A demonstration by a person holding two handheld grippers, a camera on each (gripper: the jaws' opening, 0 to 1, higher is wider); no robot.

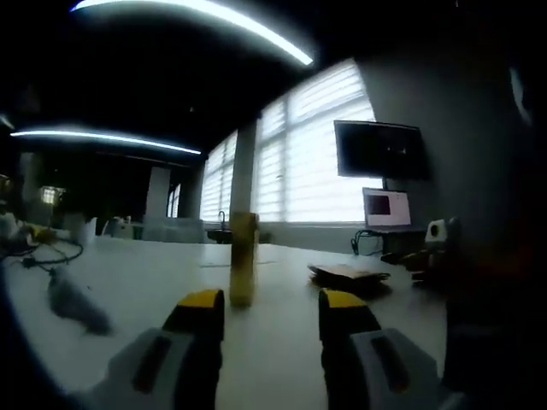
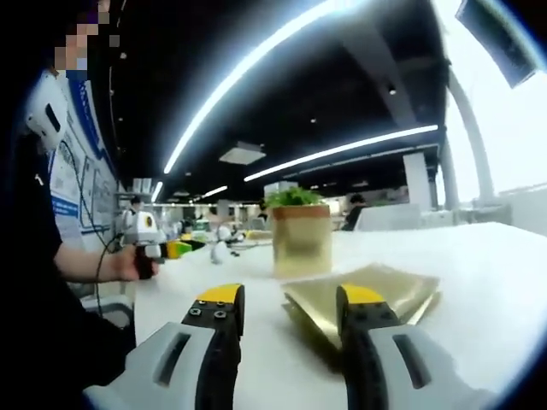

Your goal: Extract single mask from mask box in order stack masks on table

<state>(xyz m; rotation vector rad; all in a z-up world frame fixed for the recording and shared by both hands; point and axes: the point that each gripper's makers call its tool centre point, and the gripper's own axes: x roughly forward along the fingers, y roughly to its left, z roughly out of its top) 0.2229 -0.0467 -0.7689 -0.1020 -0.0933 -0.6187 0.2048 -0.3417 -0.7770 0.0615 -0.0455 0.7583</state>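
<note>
Nearest the lens in the right gripper view, the right tongs (image 2: 286,312) are reaching low over the white counter (image 2: 496,265) with both yellow-tipped jaws spread wide and gripping nothing. Just beyond their tips, toward 1 o'clock, the stack of gold-wrapped masks (image 2: 367,295) is lying flat on the counter, its near edge showing between the jaws; the flat, squared pile is probably sitting there so that each new mask can be laid on top. Farther on at 12 o'clock, the gold mask box (image 2: 301,239) is standing upright, with a green plant (image 2: 293,196) showing above it, whether in the box or behind it cannot be told. At 9 o'clock, a person's hand (image 2: 137,260) is holding the other gripper out over the counter edge.

Closest in the left gripper view, the left tongs (image 1: 269,320) are likewise hovering wide apart and holding nothing. At 12 o'clock ahead, the same box (image 1: 244,256) is appearing edge-on, with the mask pile (image 1: 350,273) at 2 o'clock and cables (image 1: 47,252) at 10 o'clock. Judging by the aim, both tongs are squaring up to the box for the next extraction.
</note>
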